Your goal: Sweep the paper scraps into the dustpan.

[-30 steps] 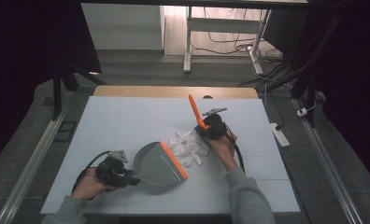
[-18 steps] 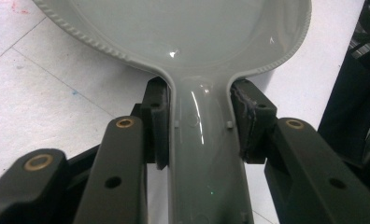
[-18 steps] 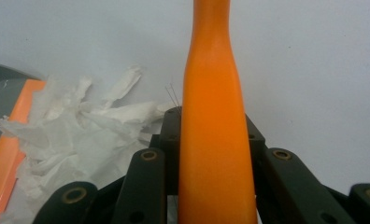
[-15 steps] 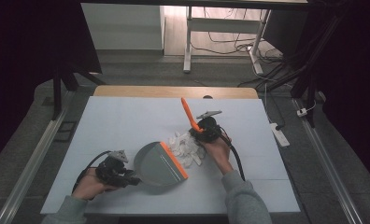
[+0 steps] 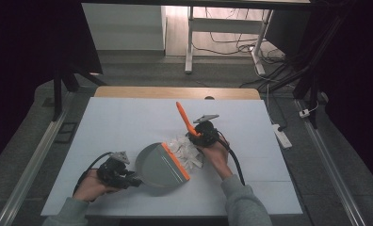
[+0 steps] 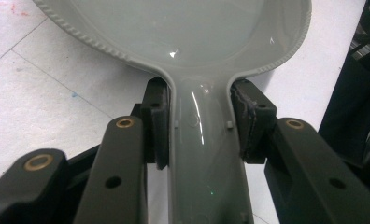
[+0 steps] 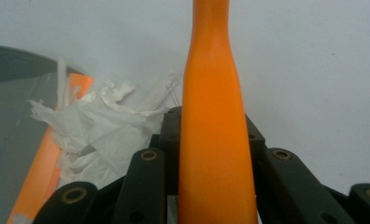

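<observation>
Dustpan (image 5: 158,165), 1 grey one with an orange lip, lies near the tabletop's (image 5: 128,117) front edge, its handle clamped between the left gripper's (image 5: 128,180) jaws. Crumpled paper scraps (image 5: 187,150), 1 white heap, touch that lip toward the tabletop's middle. The right gripper (image 5: 196,133) has its jaws clenched on 1 orange brush handle (image 5: 184,117), just beside the heap.
</observation>
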Tool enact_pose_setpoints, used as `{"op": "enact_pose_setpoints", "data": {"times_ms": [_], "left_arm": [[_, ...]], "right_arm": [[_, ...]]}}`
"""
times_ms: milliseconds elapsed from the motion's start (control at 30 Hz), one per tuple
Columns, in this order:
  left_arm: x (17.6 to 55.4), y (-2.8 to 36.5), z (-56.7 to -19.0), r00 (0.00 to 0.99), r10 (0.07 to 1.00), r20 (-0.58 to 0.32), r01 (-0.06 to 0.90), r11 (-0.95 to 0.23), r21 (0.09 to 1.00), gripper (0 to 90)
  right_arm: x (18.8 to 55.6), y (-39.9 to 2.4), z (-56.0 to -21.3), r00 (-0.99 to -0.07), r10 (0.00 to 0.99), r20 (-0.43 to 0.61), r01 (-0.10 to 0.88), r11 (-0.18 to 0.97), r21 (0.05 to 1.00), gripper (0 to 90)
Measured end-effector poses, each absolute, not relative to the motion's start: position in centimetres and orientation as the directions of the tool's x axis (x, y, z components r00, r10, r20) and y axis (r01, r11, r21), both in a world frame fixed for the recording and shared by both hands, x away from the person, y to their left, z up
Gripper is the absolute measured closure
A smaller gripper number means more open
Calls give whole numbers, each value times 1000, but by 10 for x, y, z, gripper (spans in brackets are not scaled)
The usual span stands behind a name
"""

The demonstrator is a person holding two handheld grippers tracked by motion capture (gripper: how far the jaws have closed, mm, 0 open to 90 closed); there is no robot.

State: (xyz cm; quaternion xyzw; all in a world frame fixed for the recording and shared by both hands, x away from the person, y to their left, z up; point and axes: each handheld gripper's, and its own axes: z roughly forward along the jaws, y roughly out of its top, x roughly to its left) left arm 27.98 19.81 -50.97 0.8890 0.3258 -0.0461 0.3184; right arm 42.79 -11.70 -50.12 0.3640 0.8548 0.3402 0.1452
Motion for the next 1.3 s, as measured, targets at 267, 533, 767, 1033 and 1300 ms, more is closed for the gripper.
{"op": "enact_pose_setpoints", "data": {"times_ms": [267, 533, 767, 1033, 1300], "left_arm": [[280, 198, -510, 783, 550, -289, 609, -585, 536, 611], [280, 198, -510, 784, 550, -289, 608, -586, 536, 611], [280, 198, -510, 784, 550, -289, 608, -586, 536, 611], [280, 197, -510, 784, 550, -287, 608, -586, 536, 611], [280, 197, -510, 784, 550, -288, 608, -586, 536, 611]], "right_arm": [[421, -106, -502, -717, 697, -5, 504, 523, 688, 707], [417, -98, -503, -736, 677, 0, 489, 531, 693, 707], [410, -88, -503, -757, 653, 10, 475, 541, 693, 707], [403, -80, -503, -778, 628, 12, 459, 554, 695, 707], [397, -67, -501, -810, 586, 12, 428, 577, 695, 706]]}}
